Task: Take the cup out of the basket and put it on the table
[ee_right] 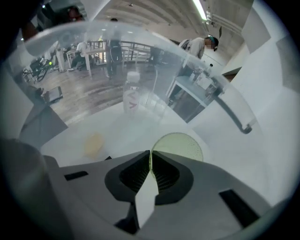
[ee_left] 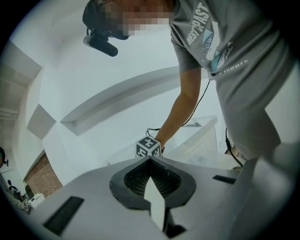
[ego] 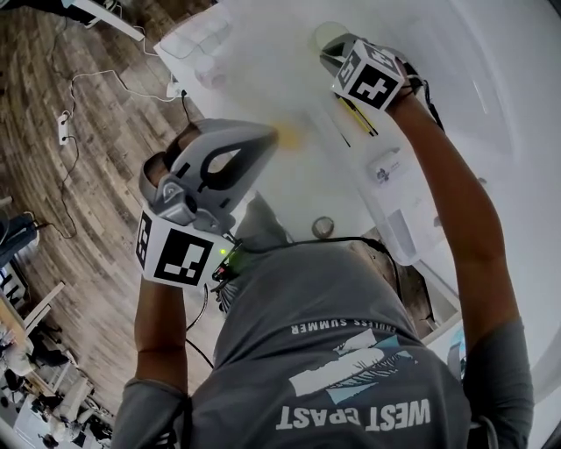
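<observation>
Right tool (ee_right: pixel 150 154) pinches the rim of one cup (ee_right: pixel 182 145).

Reference: white table (ego: pixel 298 186). Left of the table, dark wood-plank floor (ego: pixel 88 193) carries a white power strip (ego: pixel 63 128) and loose cables. Beyond the table's far edge stand desks (ee_right: pixel 75 54) and a railing (ee_right: pixel 136 47). A ceiling strip light (ee_right: pixel 200 9) is lit above.

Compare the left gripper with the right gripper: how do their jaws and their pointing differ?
The right gripper pinches the rim of the pale green cup; the left gripper is shut on nothing. The right gripper points steeply down; the left gripper points roughly level. Both have their jaws closed.
</observation>
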`<state>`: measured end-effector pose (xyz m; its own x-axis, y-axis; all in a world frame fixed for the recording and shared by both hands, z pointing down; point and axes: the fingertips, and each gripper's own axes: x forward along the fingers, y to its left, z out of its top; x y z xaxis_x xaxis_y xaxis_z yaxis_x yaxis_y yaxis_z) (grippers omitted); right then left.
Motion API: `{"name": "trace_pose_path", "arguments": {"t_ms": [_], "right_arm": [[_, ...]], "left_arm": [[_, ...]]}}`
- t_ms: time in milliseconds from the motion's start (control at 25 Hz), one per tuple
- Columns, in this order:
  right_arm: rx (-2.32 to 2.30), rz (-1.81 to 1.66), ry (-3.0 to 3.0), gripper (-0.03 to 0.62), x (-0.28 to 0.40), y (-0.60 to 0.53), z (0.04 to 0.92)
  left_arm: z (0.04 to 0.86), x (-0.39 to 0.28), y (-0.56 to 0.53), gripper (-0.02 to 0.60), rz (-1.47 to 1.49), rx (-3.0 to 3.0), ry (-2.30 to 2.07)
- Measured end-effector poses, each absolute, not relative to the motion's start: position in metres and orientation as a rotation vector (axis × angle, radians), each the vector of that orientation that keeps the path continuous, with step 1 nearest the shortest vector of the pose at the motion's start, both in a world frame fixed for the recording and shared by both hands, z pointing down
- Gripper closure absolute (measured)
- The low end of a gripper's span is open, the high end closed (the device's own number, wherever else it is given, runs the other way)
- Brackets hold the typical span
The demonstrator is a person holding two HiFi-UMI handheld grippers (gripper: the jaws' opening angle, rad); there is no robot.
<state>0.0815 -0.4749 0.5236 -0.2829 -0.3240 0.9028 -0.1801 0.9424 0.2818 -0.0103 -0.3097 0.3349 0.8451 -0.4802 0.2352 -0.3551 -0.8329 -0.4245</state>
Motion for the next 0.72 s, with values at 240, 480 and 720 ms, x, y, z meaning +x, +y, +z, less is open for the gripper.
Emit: {"name": "trace_pose_path", "arguments": {"t_ms": [240,480,720], "right_arm": [[0.477,-0.277,-1.972,0.566,0.069,-0.445,0.43],[0.562,-0.386,-2.074,0.566,0.056,-0.398,0.349],[0.584,-0.463,-2.148,0.566,0.044,-0.338,0.295]], "left_arm": [[0.32,-0.006,-0.291,0.574,-0.476,-2.614,0.625],[0.309,-0.001,-0.27,0.574,-0.483,-2.576,0.618],[0.298,0.005,-0.246,0.574,-0.513,-2.54,0.598]]}}
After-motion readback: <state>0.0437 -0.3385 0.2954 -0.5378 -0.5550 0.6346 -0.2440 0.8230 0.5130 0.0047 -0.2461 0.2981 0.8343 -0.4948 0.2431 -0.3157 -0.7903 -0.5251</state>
